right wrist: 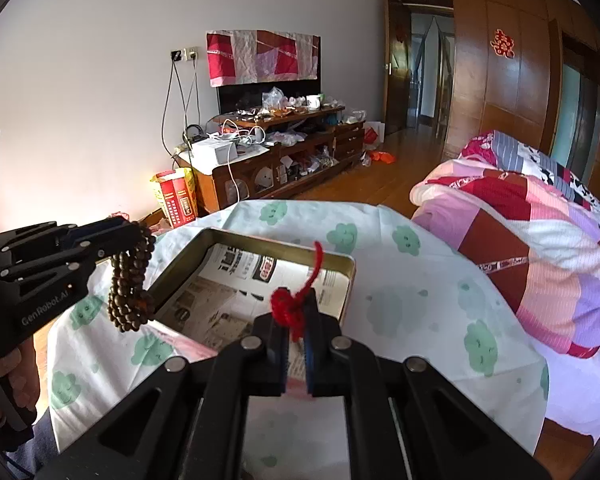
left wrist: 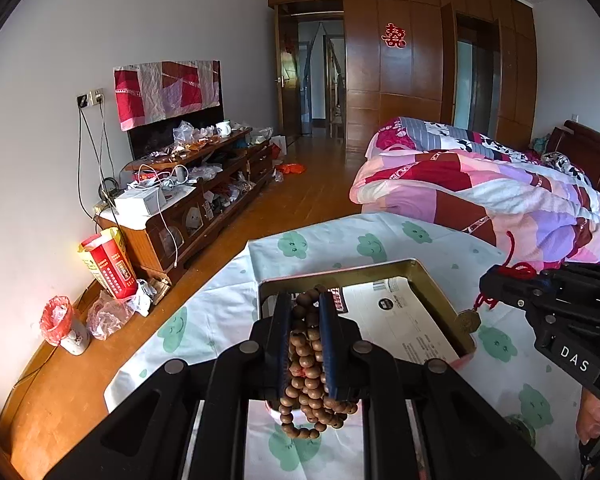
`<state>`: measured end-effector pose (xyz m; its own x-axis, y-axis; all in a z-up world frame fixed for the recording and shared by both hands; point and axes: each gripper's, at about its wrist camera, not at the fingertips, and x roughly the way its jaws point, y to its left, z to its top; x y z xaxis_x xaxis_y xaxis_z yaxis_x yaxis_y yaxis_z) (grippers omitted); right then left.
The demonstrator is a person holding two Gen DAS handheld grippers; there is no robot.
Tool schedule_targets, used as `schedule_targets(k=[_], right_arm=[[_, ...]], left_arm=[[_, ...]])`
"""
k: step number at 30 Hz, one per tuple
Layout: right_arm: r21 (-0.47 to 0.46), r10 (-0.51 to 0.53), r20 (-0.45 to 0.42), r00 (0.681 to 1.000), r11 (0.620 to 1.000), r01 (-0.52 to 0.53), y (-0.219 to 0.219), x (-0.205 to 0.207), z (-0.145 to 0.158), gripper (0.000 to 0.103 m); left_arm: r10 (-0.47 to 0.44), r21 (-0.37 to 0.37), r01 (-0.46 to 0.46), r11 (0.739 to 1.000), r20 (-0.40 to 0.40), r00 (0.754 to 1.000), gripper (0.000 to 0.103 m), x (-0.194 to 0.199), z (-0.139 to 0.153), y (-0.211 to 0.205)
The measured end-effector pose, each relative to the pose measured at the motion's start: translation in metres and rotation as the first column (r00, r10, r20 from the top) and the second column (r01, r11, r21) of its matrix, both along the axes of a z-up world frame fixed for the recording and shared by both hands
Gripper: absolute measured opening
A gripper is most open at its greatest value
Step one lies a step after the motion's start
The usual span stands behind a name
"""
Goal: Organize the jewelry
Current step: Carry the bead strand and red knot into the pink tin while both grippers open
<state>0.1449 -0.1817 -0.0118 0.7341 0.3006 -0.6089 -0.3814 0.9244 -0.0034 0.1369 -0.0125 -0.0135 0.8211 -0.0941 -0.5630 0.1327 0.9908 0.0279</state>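
Note:
My left gripper (left wrist: pixel 306 304) is shut on a bundle of brown wooden prayer beads (left wrist: pixel 310 376), which hang between its fingers above the near left corner of a gold metal tin (left wrist: pixel 440 300) lined with newspaper. In the right wrist view the beads (right wrist: pixel 130 280) dangle from the left gripper (right wrist: pixel 134 232) beside the tin (right wrist: pixel 350 280). My right gripper (right wrist: pixel 296 308) is shut on a red knotted cord (right wrist: pixel 290 304). In the left wrist view a bronze coin pendant (left wrist: pixel 469 321) hangs from that cord (left wrist: pixel 514 266) at the tin's right edge.
The tin sits on a table with a white cloth printed with green clouds (left wrist: pixel 204 328). A bed with a pink patchwork quilt (left wrist: pixel 480 188) lies to the right. A cluttered wooden TV cabinet (left wrist: pixel 196 192) stands along the left wall. A wooden floor lies beyond the table.

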Motion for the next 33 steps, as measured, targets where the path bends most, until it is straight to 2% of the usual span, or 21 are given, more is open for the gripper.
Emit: schedule_targets(k=[15,33], right_arm=[[-0.070,0.014,0.003,1.000,0.997,-0.013,0.029,0.031,-0.004,0.008],[-0.140,-0.002,-0.026,1.000,0.990,-0.002,0.043,0.063,-0.030,0.008]], left_arm=[[0.015,0.043,-0.015,0.999,-0.011,1.000,0.014,0.035,-0.008,-0.009],[0.037,0.068,-0.031,0.997,-0.089,0.995,0.014,0.071,-0.038,-0.012]])
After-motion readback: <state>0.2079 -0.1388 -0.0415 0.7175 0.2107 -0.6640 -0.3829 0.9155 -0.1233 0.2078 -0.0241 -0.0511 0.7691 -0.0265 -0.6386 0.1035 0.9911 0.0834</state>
